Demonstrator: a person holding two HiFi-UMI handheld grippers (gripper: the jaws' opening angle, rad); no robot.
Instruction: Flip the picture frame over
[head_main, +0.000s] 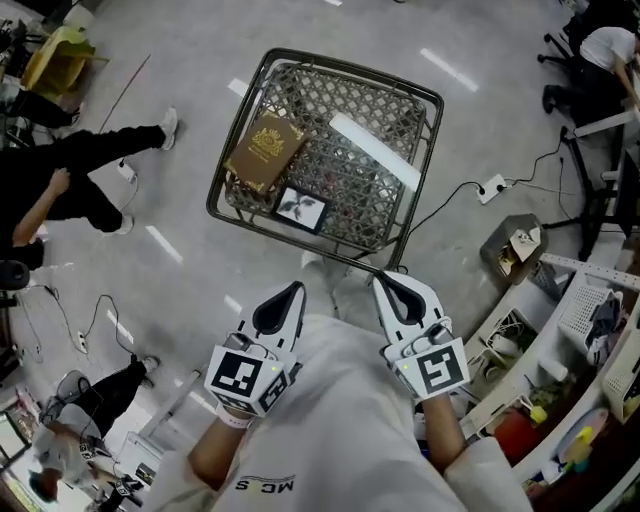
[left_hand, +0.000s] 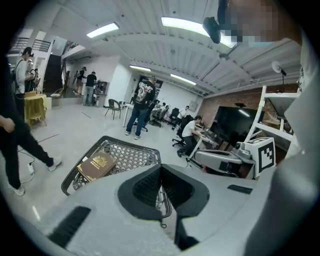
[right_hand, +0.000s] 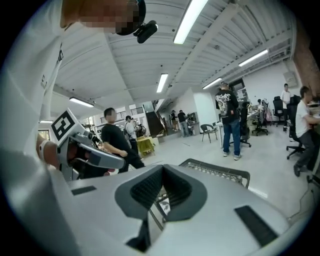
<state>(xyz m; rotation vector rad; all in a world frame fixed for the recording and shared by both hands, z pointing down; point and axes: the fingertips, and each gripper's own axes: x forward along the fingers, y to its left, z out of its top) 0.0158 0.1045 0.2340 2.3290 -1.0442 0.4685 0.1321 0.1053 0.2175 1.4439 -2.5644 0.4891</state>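
Left claw (head_main: 292, 292), right claw (head_main: 385, 283) clenched, empty, near basket (head_main: 350, 73) | risk: picture frame (head_main: 301, 209) snags on mesh or bumps adjacent book (head_main: 264, 150).

Left hand-held gripper (head_main: 296, 289), right one (head_main: 380, 280) closed

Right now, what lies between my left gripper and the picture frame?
Head view: only bare floor and the basket's near rim separate the left gripper from the picture frame, which lies just inside that rim.
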